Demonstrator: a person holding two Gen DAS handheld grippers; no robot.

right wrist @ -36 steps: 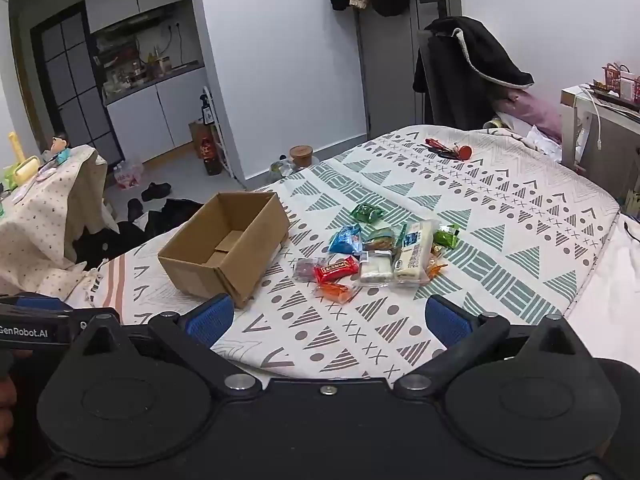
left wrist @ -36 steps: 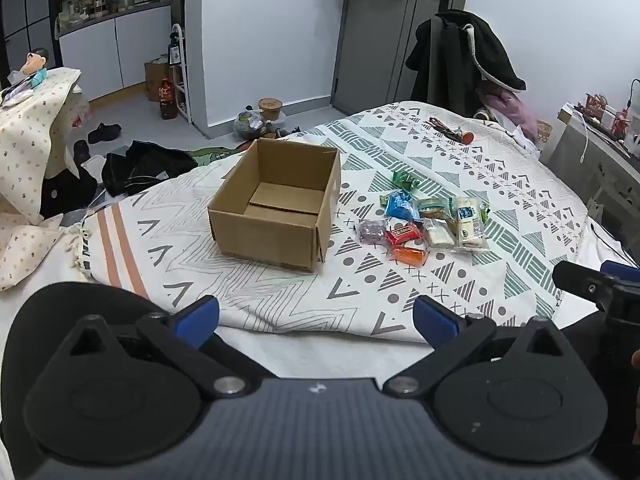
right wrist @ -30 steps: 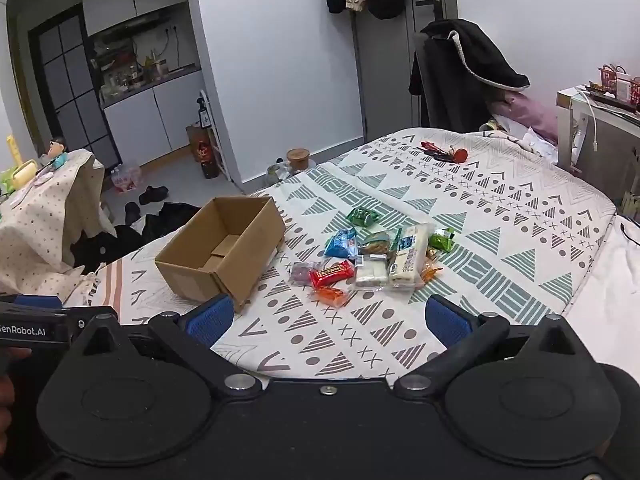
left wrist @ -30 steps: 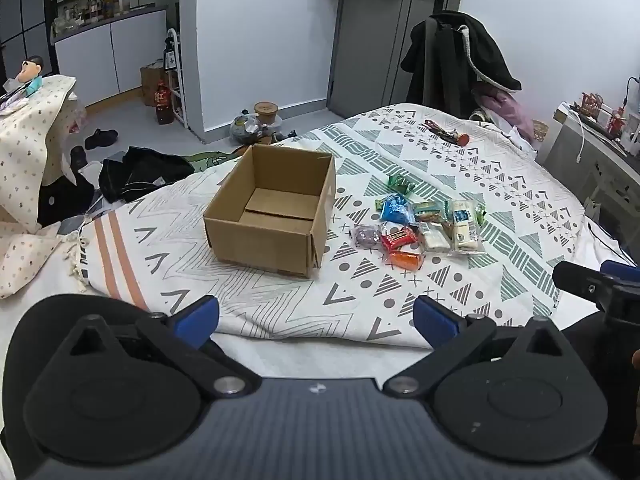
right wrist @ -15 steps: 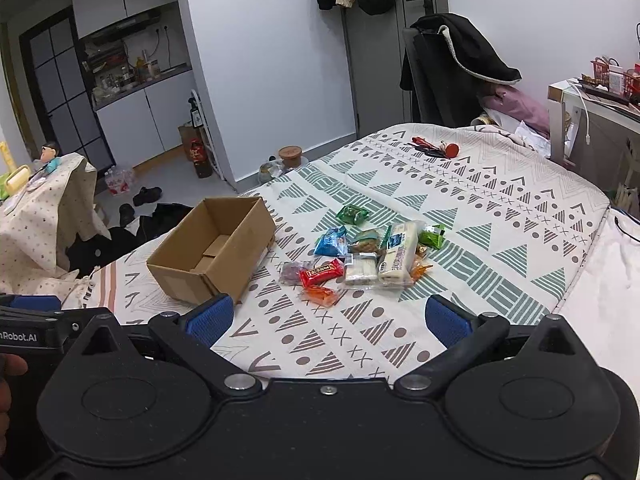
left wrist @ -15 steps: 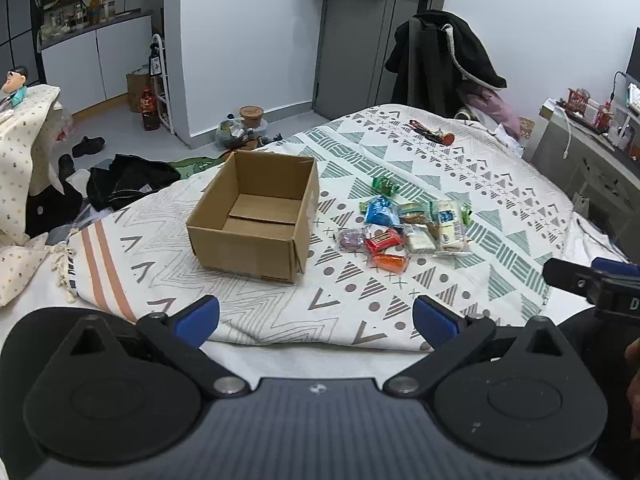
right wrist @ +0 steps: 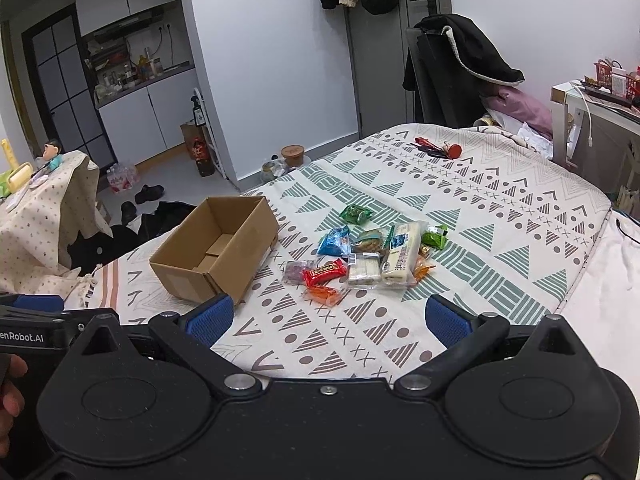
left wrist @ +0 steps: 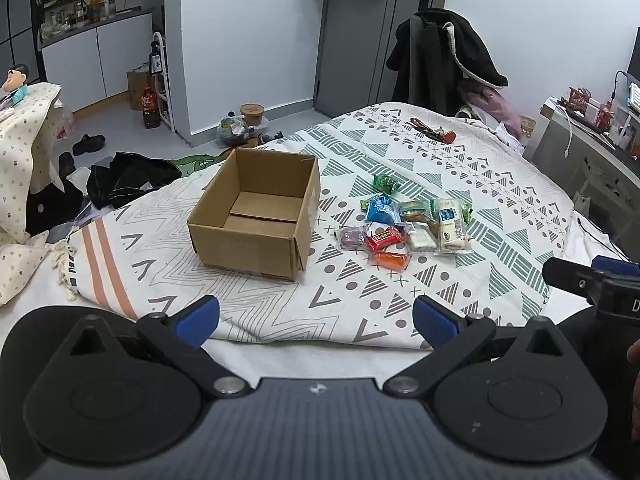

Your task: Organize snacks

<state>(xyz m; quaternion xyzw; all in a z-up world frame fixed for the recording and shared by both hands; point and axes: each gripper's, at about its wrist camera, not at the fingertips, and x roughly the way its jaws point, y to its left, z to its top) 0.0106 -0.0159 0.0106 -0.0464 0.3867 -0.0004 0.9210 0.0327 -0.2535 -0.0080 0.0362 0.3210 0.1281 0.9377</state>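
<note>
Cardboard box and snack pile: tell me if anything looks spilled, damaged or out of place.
Nothing stands out. The cardboard box sits upright, open and empty on the bedspread. The snack packets lie loosely clustered beside it, none visibly torn or spilled.

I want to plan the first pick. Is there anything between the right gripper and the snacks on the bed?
Nothing visible. Only bare patterned bedspread lies between the open right gripper and the snack pile. The cardboard box stands left of that path.
</note>
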